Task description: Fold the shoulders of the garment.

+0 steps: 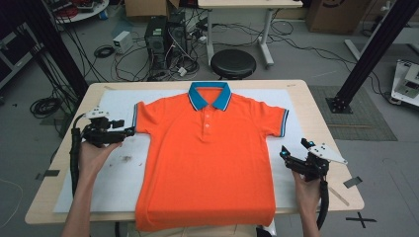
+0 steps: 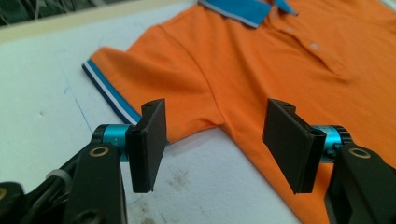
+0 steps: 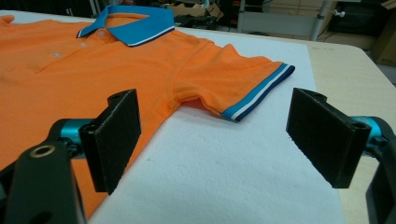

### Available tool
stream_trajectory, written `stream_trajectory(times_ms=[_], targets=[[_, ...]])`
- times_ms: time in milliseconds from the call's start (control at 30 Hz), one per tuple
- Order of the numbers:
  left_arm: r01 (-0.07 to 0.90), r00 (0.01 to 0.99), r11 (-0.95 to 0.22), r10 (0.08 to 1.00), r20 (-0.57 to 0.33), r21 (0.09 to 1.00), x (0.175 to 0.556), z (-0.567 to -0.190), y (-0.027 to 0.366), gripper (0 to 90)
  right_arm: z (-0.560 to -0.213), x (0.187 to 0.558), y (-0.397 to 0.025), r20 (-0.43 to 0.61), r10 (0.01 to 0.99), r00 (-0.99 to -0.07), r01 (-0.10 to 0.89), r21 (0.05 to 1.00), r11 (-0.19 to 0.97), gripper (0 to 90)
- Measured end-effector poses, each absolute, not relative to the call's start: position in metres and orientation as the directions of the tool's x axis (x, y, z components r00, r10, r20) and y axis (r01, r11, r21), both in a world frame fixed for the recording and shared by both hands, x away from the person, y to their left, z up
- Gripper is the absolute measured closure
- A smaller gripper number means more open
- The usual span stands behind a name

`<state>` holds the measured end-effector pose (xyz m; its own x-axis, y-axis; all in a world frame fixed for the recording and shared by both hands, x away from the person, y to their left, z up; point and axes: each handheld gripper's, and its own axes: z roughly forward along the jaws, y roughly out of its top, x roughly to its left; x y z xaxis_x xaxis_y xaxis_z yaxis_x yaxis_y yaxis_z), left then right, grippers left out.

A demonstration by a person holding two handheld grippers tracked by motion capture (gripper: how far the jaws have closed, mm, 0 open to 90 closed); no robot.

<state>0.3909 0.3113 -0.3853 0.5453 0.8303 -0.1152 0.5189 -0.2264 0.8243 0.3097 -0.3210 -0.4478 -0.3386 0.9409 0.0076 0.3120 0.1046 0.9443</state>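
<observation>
An orange polo lies flat and face up on a white sheet that covers most of the desk. Its blue collar points to the far edge, and its hem hangs just over the near edge. Both sleeves are spread out to the sides.

The left gripper sits near the left edge, its tips touching or just short of the left sleeve. In the left gripper view its jaws are wide open and hold nothing, and the sleeve's underarm lies between and beyond them. The right gripper hovers near the right edge, beside the shirt's side seam and below the right sleeve. It too is wide open and empty, with the striped cuff ahead of it.

The likely next step is a fold that starts at the sleeves. The risks:
- A jaw that comes in too low could pinch the sheet along with the cloth and drag it.
- A jaw that catches only the top layer of a sleeve would let the fold go crooked.
- If one side is gripped before the other, the shirt could slide, and the hem over the near edge could pull it off square.
</observation>
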Motion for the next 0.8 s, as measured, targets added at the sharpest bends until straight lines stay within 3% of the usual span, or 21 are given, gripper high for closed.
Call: stream_trajectory(times_ms=[300,800], targets=[[0.691,0.473,-0.222,0.858,-0.199,0.688,0.446,-0.398,0.303,39.0,-0.448,0.309,-0.319,-0.019,0.942,-0.334,0.308,0.942,0.129,18.4],[0.749,0.369,-0.161,0.907,-0.203,0.642,0.47,-0.421,0.305,36.4,-0.448,0.309,-0.317,-0.029,0.943,-0.331,0.311,0.94,0.138,18.4]])
